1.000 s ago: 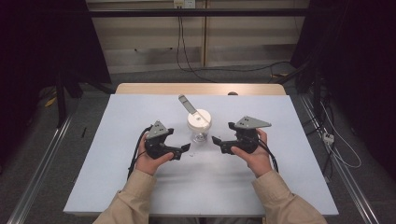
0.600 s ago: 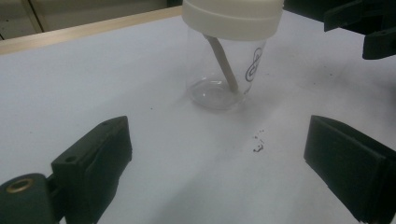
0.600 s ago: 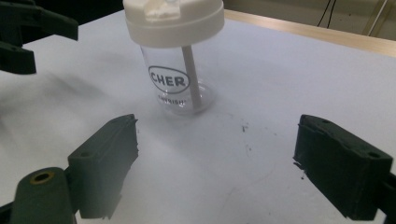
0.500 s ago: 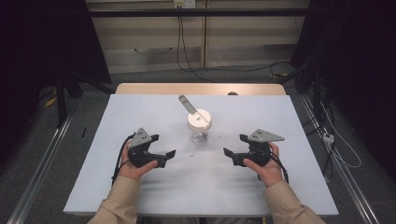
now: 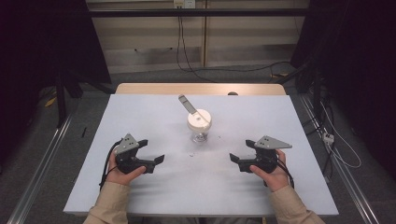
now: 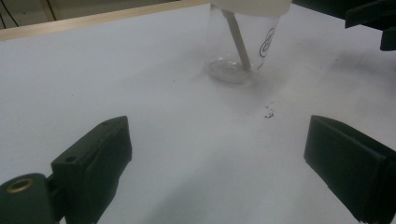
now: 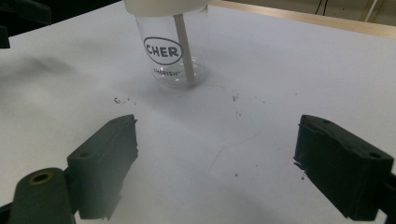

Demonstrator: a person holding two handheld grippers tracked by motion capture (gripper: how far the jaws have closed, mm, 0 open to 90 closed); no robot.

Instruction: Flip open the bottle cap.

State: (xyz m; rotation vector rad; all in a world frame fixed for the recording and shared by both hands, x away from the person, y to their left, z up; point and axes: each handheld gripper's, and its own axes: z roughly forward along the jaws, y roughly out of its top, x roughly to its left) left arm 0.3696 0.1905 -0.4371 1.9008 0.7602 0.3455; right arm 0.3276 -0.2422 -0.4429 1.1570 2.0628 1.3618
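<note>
At the near edge of the white worktop (image 5: 154, 196), two sleeved forearms are seen coming in from below. The left hand-held gripper (image 5: 156, 160) is held low over the worktop at the left, its jaws pointing inward toward the middle; in the left gripper view (image 6: 217, 161) the two black jaws are seen set wide apart with nothing but bare worktop between them. The right hand-held gripper (image 5: 233, 157) is held at the right, well apart from the left one, its jaws also pointing inward; in the right gripper view (image 7: 217, 165) its jaws are likewise spread wide and nothing is gripped.

A few dark specks (image 6: 269, 112) are seen on the worktop between the grippers and the cup.

Farther off, near the middle of the worktop, a clear plastic cup (image 5: 200, 127) stands upright, capped by a white lid (image 5: 199, 119). A pale stirring stick (image 5: 187, 104) is set through the lid, leaning away to the far left. The cup is touched by neither gripper. Black lettering (image 7: 162, 50) is printed on its wall.
</note>
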